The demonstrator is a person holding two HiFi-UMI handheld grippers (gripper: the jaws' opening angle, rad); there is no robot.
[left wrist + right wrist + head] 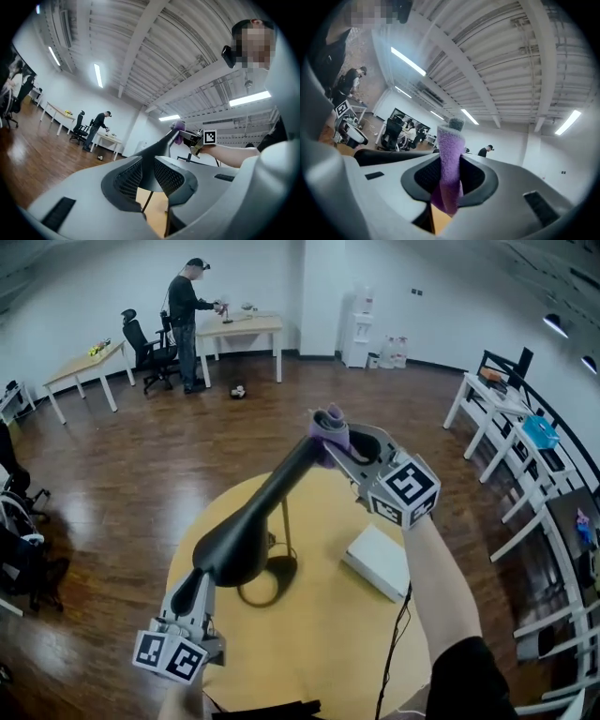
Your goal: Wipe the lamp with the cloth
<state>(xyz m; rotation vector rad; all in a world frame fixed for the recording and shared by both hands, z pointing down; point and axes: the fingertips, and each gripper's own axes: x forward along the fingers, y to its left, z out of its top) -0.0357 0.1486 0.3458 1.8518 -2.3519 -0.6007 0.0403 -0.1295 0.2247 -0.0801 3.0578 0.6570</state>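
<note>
Purple cloth (330,432), soft and folded into a wad, is pinched between the jaws of the right gripper (342,448) and held against the upper end of a black lamp (246,531). The right gripper view shows the fabric clamped upright between the pads, with a loose tail hanging below.

The lamp stands on a round wooden table (319,652), just beside a white box (380,562). It has a long, smooth, dark body that widens toward the near end, and it rises on a thin stem from an open ring base.

The left gripper (190,599) is clenched on the wide near end of the lamp. Its own view shows the dark body filling the gap between the pads.

The lamp looks stiff but top-heavy on its thin stem, so it would probably rock or tip under a sideways push. The wide end, where the left gripper already has it, seems the soundest place to brace it (the stem looks too slight). Its surface looks smooth and may be slippery.

The cloth is light and limp. It is best gripped by a fold, leaving a pad of fabric free to rub along the body.
</note>
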